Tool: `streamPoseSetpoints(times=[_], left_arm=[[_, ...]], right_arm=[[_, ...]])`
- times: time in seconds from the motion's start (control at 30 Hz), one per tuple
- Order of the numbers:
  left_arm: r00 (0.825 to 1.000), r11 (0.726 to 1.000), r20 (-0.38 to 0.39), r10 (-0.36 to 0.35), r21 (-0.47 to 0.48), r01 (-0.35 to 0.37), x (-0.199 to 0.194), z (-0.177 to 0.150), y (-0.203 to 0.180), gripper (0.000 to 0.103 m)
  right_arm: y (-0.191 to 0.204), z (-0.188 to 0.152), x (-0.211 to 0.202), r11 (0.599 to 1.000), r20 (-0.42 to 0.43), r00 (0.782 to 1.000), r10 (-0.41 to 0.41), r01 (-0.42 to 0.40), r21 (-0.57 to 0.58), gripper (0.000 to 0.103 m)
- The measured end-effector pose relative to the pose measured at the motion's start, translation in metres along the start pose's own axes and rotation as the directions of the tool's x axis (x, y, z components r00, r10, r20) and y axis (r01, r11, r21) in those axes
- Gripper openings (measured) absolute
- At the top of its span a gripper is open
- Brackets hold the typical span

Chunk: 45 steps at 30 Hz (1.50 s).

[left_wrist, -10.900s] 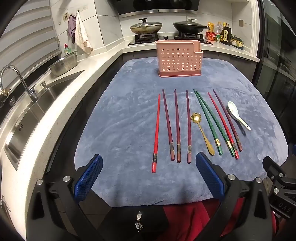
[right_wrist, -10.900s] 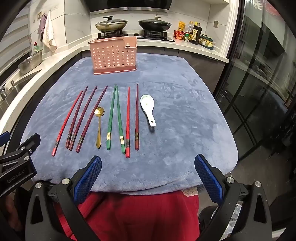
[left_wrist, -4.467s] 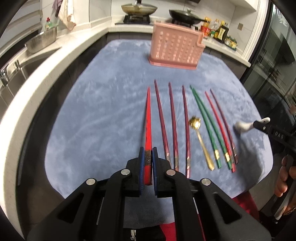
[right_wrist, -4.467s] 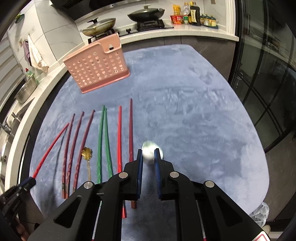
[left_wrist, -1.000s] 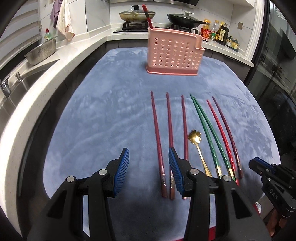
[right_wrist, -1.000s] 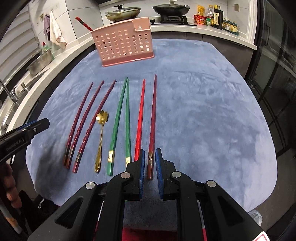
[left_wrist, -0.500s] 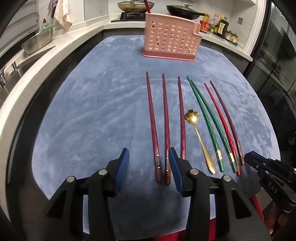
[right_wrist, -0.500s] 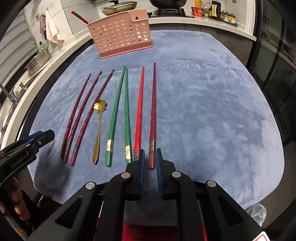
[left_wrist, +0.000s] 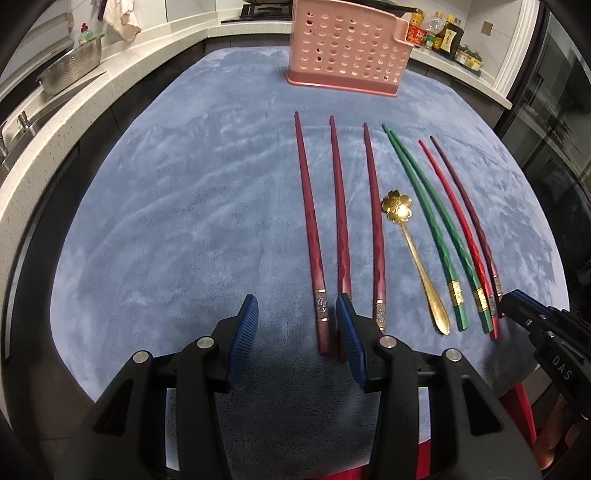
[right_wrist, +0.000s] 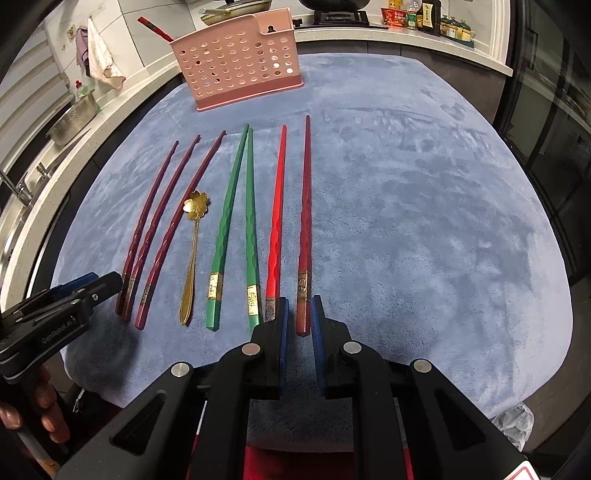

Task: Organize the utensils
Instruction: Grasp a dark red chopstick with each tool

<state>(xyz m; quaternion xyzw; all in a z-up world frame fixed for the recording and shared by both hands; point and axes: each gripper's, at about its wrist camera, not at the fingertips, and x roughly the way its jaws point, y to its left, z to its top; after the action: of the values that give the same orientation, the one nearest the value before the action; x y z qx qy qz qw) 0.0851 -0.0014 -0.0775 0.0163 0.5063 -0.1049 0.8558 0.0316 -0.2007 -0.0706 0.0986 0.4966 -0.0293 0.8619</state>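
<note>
Several chopsticks lie side by side on the blue mat [left_wrist: 166, 221]: three maroon ones, a green pair [right_wrist: 236, 229], a bright red one [right_wrist: 276, 221] and a dark red one [right_wrist: 304, 221]. A gold flower spoon [left_wrist: 413, 254] lies among them. My left gripper [left_wrist: 295, 317] is open, its jaws astride the butt of the leftmost maroon chopstick [left_wrist: 312, 236]. My right gripper [right_wrist: 297, 317] is narrowly open, its jaws on either side of the dark red chopstick's butt, not clamped. The pink utensil rack [right_wrist: 240, 62] stands at the far end of the mat with a red chopstick [right_wrist: 153, 27] in it.
A sink and steel bowl [left_wrist: 70, 66] sit on the counter to the left. A stove with pans and bottles [right_wrist: 424, 14] lines the back counter. Glass doors stand on the right. The mat's near edge is just under both grippers.
Both grippers have moved forward and lower toward the chopstick butts. The left now straddles the leftmost maroon chopstick; the right has the dark red chopstick's end between its jaws.
</note>
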Motion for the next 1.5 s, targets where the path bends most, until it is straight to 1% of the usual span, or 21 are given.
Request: streamPoseSetpoints(times=[0.23, 0.37, 0.57, 1.23, 1.37, 1.5], left_arm=[[1.000, 1.000, -0.024, 0.002, -0.014, -0.002, 0.007, 0.000, 0.004, 0.042], [1.000, 1.000, -0.025, 0.011, -0.010, -0.011, 0.009, 0.000, 0.004, 0.042], [0.999, 1.000, -0.028, 0.021, -0.010, -0.021, 0.011, 0.001, 0.004, 0.039], [0.999, 1.000, -0.026, 0.020, -0.010, -0.020, 0.012, 0.000, 0.005, 0.039], [0.999, 1.000, -0.026, 0.020, -0.009, -0.020, 0.012, -0.001, 0.005, 0.038], [1.000, 1.000, -0.025, 0.013, -0.007, -0.013, 0.011, -0.001, 0.005, 0.031]], right_arm=[[0.001, 0.001, 0.003, 1.000, -0.007, 1.000, 0.000, 0.000, -0.004, 0.015], [0.001, 0.001, 0.005, 1.000, -0.013, 1.000, 0.002, -0.002, -0.003, 0.015], [0.000, 0.001, 0.007, 1.000, -0.020, 1.000, 0.003, -0.003, 0.004, 0.015], [-0.002, 0.004, 0.017, 1.000, -0.019, 1.000, -0.004, 0.004, -0.004, 0.015], [-0.003, 0.005, 0.019, 1.000, -0.016, 1.000, -0.006, 0.005, -0.009, 0.012], [-0.004, 0.005, 0.018, 1.000, -0.016, 1.000, -0.002, 0.002, -0.003, 0.010]])
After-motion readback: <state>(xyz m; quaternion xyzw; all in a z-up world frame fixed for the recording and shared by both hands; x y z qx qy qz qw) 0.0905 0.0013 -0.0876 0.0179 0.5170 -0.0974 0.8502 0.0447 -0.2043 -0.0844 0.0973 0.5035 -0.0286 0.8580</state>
